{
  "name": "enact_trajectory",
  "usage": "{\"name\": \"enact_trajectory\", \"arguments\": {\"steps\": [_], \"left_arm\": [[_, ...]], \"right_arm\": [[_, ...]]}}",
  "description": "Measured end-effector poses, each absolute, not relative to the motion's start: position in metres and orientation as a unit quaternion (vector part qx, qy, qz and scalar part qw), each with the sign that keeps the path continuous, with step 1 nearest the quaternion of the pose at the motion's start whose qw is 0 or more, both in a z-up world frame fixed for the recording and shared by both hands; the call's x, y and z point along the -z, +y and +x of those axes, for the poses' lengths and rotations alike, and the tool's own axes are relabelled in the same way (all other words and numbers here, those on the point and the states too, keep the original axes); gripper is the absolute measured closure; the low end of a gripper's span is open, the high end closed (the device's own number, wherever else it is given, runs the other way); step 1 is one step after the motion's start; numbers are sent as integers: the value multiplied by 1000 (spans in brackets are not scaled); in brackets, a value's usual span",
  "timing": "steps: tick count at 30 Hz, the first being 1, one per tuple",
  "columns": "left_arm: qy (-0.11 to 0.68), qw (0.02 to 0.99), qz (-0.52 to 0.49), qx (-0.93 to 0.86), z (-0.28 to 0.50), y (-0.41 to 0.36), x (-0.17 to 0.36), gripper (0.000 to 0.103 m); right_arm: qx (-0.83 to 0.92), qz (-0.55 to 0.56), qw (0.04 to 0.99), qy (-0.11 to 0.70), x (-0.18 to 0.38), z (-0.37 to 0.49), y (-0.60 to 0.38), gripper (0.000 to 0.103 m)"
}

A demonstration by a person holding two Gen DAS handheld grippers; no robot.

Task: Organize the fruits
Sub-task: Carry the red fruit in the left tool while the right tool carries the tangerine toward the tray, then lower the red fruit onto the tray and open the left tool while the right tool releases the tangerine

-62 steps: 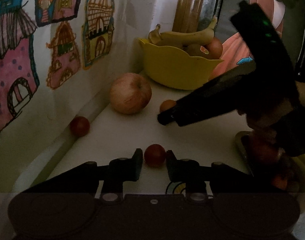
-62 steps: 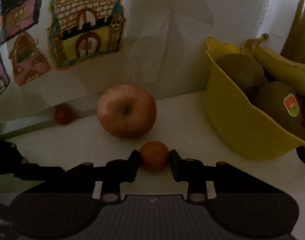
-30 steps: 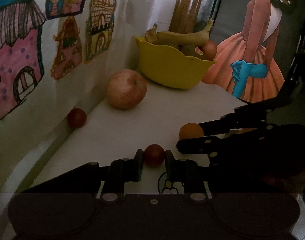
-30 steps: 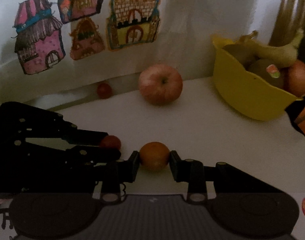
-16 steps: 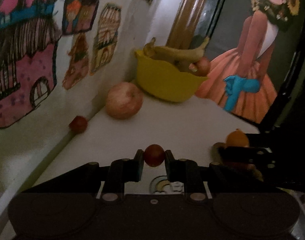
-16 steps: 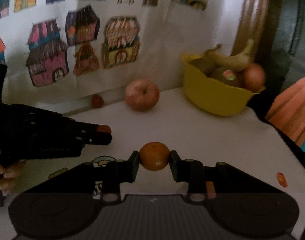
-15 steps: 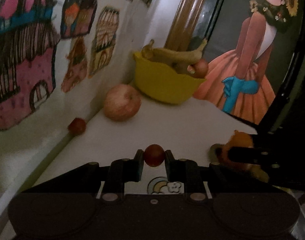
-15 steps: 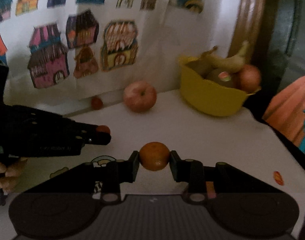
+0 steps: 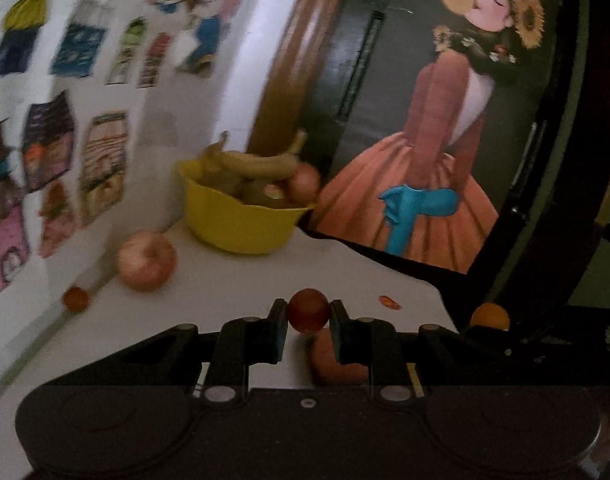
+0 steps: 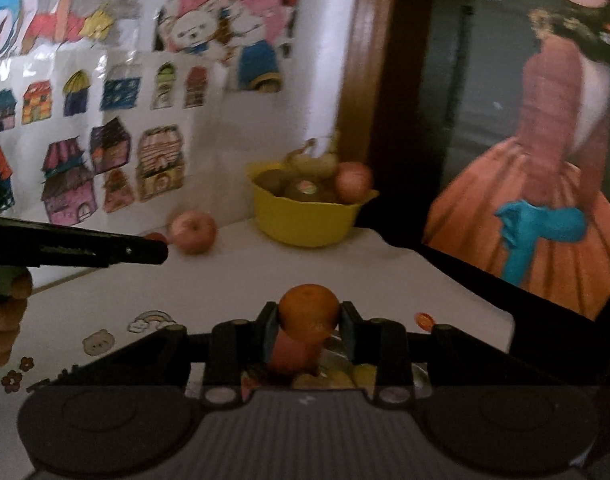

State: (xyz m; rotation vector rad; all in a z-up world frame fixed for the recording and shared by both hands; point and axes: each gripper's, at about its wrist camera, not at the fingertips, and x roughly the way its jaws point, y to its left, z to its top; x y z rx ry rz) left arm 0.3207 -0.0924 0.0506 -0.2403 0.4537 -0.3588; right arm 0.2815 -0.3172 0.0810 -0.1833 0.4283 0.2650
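In the left wrist view, the left gripper [image 9: 308,316] has its jaws drawn close together and clamped on a small red fruit [image 9: 308,313], one pad pressed against each side, held above the white table [image 9: 233,280]. Far off at the wall stands a yellow bowl [image 9: 237,220] with a banana [image 9: 257,162] lying across the top, brownish fruits under it, one carrying a small sticker whose print is too blurred to read, and a reddish round fruit at its right edge. An apple [image 9: 146,260] sits on the table just left of the bowl, and another small red fruit [image 9: 76,298] lies near the wall, left of the apple. At the right edge the right gripper's dark fingers carry an orange fruit [image 9: 490,316]. In the right wrist view, the right gripper [image 10: 309,322] is closed only as far as the orange fruit [image 10: 309,314] allows, its pads gripping both sides. Directly beneath, partly hidden by the gripper body, is what seems to be a dish of mixed fruit [image 10: 325,376]; its contents are hard to make out. The yellow bowl [image 10: 305,220] and apple [image 10: 193,232] stand at the back, and the left gripper's finger [image 10: 105,250] reaches in from the left.
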Motion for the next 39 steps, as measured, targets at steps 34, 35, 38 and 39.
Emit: {"name": "enact_trajectory", "arguments": {"steps": [34,35,38,39], "left_arm": [[282,933,-86,208,320,-147,28,79],[283,932,-87,208,320,-147,28,79],[285,932,-87,209,321,-147,28,79],[285,931,-87,209,320,-147,28,79]], "right_arm": [[-146,-89,953,251,-10,300,-326,66],[-146,-90,952,252,-10,301,-326,66],[-145,-94,951,255,-9,301,-324,66],[-145,-95,951,255,-9,302,-324,66]]}}
